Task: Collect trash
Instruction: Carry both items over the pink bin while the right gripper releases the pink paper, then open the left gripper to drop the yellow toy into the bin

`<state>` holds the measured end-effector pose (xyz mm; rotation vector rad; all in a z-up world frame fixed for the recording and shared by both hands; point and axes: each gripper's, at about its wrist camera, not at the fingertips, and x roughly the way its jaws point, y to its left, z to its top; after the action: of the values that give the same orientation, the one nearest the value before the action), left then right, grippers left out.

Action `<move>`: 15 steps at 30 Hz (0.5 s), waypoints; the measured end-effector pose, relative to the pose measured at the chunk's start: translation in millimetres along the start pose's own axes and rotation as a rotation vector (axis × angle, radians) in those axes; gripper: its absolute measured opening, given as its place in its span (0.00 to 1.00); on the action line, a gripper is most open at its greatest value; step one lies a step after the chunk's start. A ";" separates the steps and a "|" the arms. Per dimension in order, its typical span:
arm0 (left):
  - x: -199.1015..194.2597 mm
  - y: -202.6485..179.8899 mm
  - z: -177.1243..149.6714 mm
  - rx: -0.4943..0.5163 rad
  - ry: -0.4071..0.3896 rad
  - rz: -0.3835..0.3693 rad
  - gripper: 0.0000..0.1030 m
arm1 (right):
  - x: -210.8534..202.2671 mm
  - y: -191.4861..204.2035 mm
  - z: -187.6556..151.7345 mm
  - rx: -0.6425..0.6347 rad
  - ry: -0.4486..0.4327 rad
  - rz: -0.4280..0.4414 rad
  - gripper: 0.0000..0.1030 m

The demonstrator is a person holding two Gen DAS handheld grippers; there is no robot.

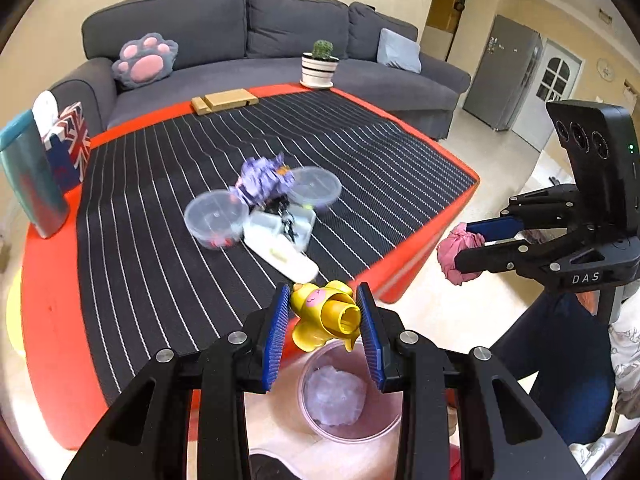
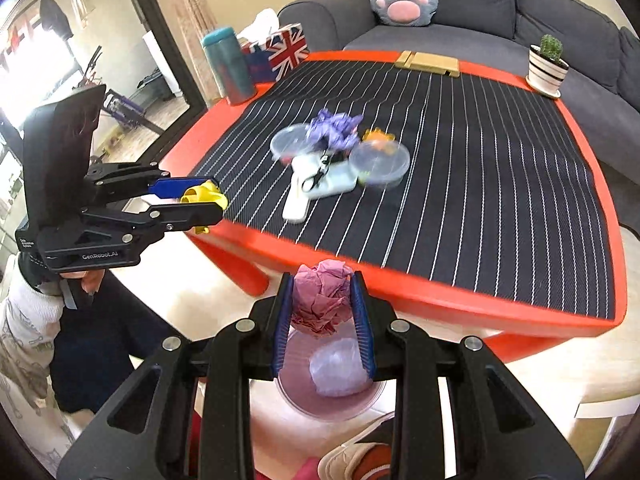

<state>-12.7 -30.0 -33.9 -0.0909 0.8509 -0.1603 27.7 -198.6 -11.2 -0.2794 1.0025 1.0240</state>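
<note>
My left gripper (image 1: 325, 316) is shut on a yellow plastic toy (image 1: 324, 316), held just past the table's near edge, above a pink bin (image 1: 384, 424) on the floor. My right gripper (image 2: 322, 306) is shut on a crumpled pink paper ball (image 2: 320, 300), also over the pink bin (image 2: 292, 384), which holds a pale crumpled wad (image 2: 338, 368). Each gripper shows in the other's view: the right gripper (image 1: 450, 246) with its pink paper ball (image 1: 456, 250), the left gripper (image 2: 212, 202) with the yellow toy (image 2: 204, 196). On the table lie purple crumpled paper (image 1: 262, 178) and an orange scrap (image 2: 378, 136).
The red table (image 1: 48, 320) bears a striped black mat with two clear round tubs (image 1: 216, 218), a white tray with scissors (image 2: 320, 172), a teal bottle (image 2: 228, 66), a flag tissue box (image 2: 280, 54), wooden blocks (image 1: 224, 101) and a potted cactus (image 1: 319, 66). A grey sofa (image 1: 280, 28) stands behind. A person's legs are near the bin.
</note>
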 end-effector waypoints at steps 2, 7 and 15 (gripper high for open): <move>0.1 -5.7 -6.2 0.000 0.005 -0.002 0.33 | 0.7 3.7 -5.8 -0.010 0.008 0.007 0.28; -1.6 -20.2 -18.7 0.003 0.012 -0.030 0.33 | 1.8 12.1 -20.6 -0.032 0.026 0.031 0.29; 2.5 -27.1 -20.0 0.020 0.024 -0.047 0.33 | -0.5 6.1 -23.2 0.001 0.005 0.062 0.83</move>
<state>-28.9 -57.5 -45.0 -0.0902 0.8712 -0.2148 9.6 -210.0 -22.0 -0.2514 1.0219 1.0796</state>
